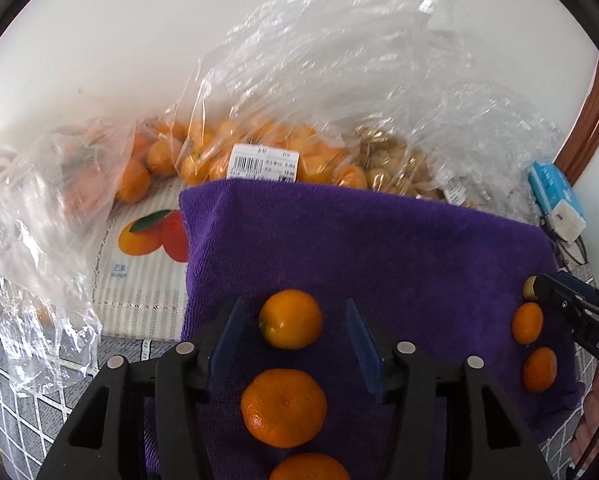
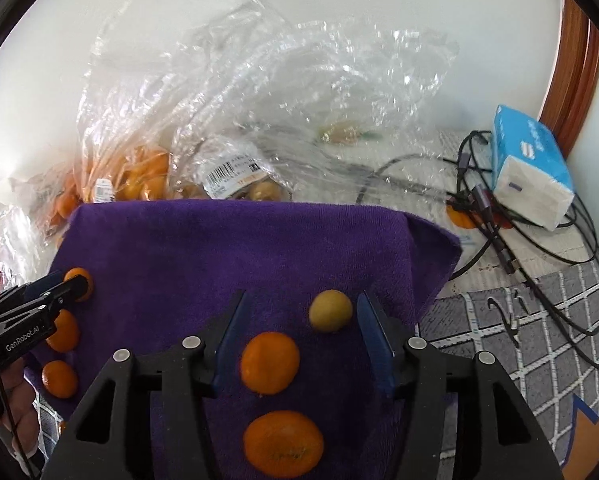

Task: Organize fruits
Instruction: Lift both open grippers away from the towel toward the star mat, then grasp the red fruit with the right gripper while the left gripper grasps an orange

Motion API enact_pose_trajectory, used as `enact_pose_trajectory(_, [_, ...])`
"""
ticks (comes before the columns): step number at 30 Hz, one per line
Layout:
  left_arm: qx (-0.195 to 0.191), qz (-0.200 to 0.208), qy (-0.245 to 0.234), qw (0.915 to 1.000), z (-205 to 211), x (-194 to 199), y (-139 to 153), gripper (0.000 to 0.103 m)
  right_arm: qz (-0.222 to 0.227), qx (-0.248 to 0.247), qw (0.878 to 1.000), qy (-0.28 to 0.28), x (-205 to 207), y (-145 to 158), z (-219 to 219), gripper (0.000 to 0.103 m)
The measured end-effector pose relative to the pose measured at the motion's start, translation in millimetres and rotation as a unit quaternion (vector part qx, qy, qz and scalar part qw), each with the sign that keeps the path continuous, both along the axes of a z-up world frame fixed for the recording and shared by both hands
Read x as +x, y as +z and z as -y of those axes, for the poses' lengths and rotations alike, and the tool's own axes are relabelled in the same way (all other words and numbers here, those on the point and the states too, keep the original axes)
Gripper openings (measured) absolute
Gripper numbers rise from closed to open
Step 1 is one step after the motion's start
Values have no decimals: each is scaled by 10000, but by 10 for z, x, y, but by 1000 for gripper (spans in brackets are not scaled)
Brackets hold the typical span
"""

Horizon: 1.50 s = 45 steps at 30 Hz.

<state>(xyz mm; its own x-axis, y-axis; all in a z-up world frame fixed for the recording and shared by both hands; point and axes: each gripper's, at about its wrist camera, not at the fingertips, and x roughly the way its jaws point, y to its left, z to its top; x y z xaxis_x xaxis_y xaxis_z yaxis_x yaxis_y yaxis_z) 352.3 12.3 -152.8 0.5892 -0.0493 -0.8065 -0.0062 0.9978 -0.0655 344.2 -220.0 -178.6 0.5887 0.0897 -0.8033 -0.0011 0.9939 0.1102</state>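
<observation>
A purple towel point(image 1: 379, 248) lies on the table, also in the right wrist view point(image 2: 239, 256). My left gripper point(image 1: 293, 320) is open, with a small orange point(image 1: 290, 319) between its fingers and untouched; a larger mandarin point(image 1: 284, 407) lies nearer and another point(image 1: 309, 467) at the bottom edge. My right gripper point(image 2: 299, 320) is open over a yellow-green fruit point(image 2: 330, 310), which lies close to the right finger, and two mandarins point(image 2: 270, 362) point(image 2: 283, 446). Each gripper shows at the other view's edge point(image 1: 559, 296) point(image 2: 55, 284) beside more oranges.
Clear plastic bags of oranges point(image 1: 259, 148) and brown fruits point(image 1: 395, 168) stand behind the towel against the wall. A blue tissue pack point(image 2: 531, 168) and tangled cables point(image 2: 499, 216) lie at the right. A fruit-print mat point(image 1: 143, 248) lies left of the towel.
</observation>
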Motion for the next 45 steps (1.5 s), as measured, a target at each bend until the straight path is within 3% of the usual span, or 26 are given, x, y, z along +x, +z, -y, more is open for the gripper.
enact_pose_trajectory(4, [-292,251,-68,9992,-14,-123,249,53,283,-7,9996,-97,-234,238,-40,62])
enact_pose_trajectory(8, [-494,628,-53,9968,-24,-363,564,53,537,-112,9979,-339,-556,447,-50,62])
enact_pose_trajectory(11, [-464,945,-189,9943,-43,-653,753,53,707,-350,9960,-409,-826,592,-56,62])
enact_pose_trajectory(14, [-212,983,-153,9948,-108,-928,779,53,914,-484,9930,-575,-1102,710,-56,62])
enact_pose_trajectory(22, [-154,650,75,9977,-523,-1530,474,53,972,-79,9937,-555,-1685,738,-156,62])
enact_pose_trajectory(29, [23,387,517,9979,-939,-1969,69,53,780,-146,9963,-332,-1970,441,-451,50])
enact_pose_trajectory(32, [-4,201,684,9975,-1106,-2094,-137,53,633,-24,9977,-257,-2035,244,-574,47])
enact_pose_trajectory(38, [295,112,1051,9940,-1415,-2308,-381,53,401,280,9988,80,-2076,8,-826,46])
enact_pose_trajectory(45, [223,358,1207,9918,-1535,-2418,-457,62,279,324,9974,573,-1942,-127,-1224,47])
